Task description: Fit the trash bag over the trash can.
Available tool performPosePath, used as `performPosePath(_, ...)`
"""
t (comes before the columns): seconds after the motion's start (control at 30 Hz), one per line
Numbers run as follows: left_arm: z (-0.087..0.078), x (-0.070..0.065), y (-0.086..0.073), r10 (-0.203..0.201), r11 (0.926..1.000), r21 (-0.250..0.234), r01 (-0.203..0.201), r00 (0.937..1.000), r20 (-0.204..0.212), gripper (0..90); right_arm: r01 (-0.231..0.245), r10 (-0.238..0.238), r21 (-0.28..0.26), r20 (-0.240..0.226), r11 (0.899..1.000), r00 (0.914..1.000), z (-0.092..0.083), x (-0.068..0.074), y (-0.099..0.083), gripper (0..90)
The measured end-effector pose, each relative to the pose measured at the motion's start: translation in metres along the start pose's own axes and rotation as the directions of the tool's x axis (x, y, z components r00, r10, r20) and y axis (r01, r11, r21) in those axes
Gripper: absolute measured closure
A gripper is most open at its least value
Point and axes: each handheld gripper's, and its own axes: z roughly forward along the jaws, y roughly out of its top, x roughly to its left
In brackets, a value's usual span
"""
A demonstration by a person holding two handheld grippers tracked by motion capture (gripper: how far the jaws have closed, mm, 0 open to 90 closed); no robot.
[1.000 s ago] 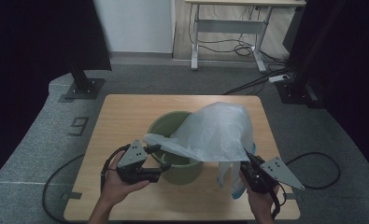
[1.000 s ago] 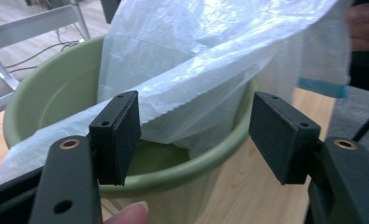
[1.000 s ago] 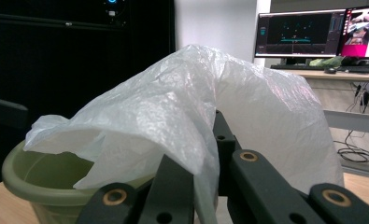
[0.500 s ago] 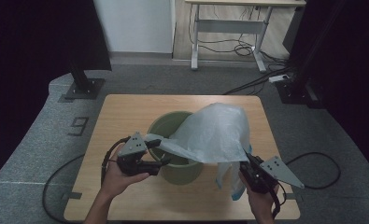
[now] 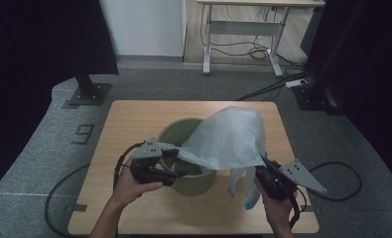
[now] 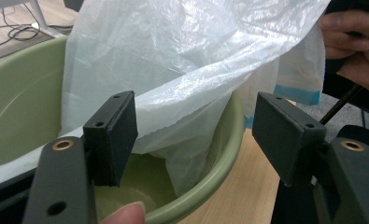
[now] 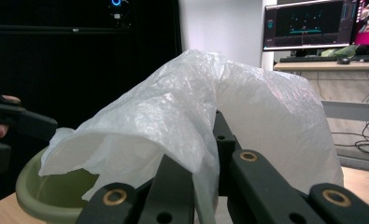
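High view: a wooden table (image 5: pixel 134 129) stands on grey carpet, a desk at 12 o'clock. The white plastic bag (image 5: pixel 230 139) drapes over the green basin (image 5: pixel 176 136), long axis running from 10 to 4 o'clock.

Left gripper view: the left gripper (image 6: pixel 196 135) is spread, the bag's edge between its jaws.

Right gripper view: the right gripper (image 7: pixel 210 154) pinches the bag.

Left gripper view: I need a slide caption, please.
Open left gripper straddles the green basin rim, white plastic bag draped between its jaws.
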Motion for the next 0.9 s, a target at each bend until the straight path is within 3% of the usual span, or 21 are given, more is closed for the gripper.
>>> performPosePath(0.1,0.006,-0.001,0.002,0.009,0.9999,0.011,-0.009,0.9996,-0.025,34.9,0.0,0.0,-0.006,-0.006,1.0,1.0,-0.001,0.002,0.002,88.7)
performPosePath(0.17,0.012,-0.004,0.006,0.024,0.9994,0.025,-0.022,0.9985,-0.048,47.4,-0.004,0.004,-0.01,-0.019,1.0,0.9998,-0.002,0.004,0.004,88.7)
performPosePath(0.23,0.015,-0.005,0.007,0.027,0.9991,0.034,-0.026,0.9985,-0.047,52.7,0.0,0.0,-0.014,-0.023,1.0,0.9997,-0.003,0.006,0.006,88.7)
performPosePath(0.53,0.036,-0.004,0.005,0.011,0.9934,0.115,-0.01,0.9998,-0.016,52.9,0.0,-0.002,-0.033,-0.043,0.999,0.9991,-0.01,0.011,0.016,88.6)
performPosePath(0.7,0.028,-0.006,0.002,0.015,0.9962,0.085,-0.014,0.9999,-0.008,49.4,0.021,-0.022,-0.014,-0.043,1.0,0.9988,-0.007,0.016,0.015,88.6)
performPosePath(0.77,0.017,-0.009,0.003,0.014,0.9989,0.045,-0.014,0.9998,-0.013,45.4,0.029,-0.028,0.026,-0.042,0.999,0.9987,0.001,0.017,0.011,88.6)
performPosePath(0.9,0.009,-0.013,0.005,0.017,0.9998,0.01,-0.017,0.9999,-0.003,41.4,0.021,-0.016,0.074,-0.057,0.997,0.9982,0.014,0.02,0.005,88.6)
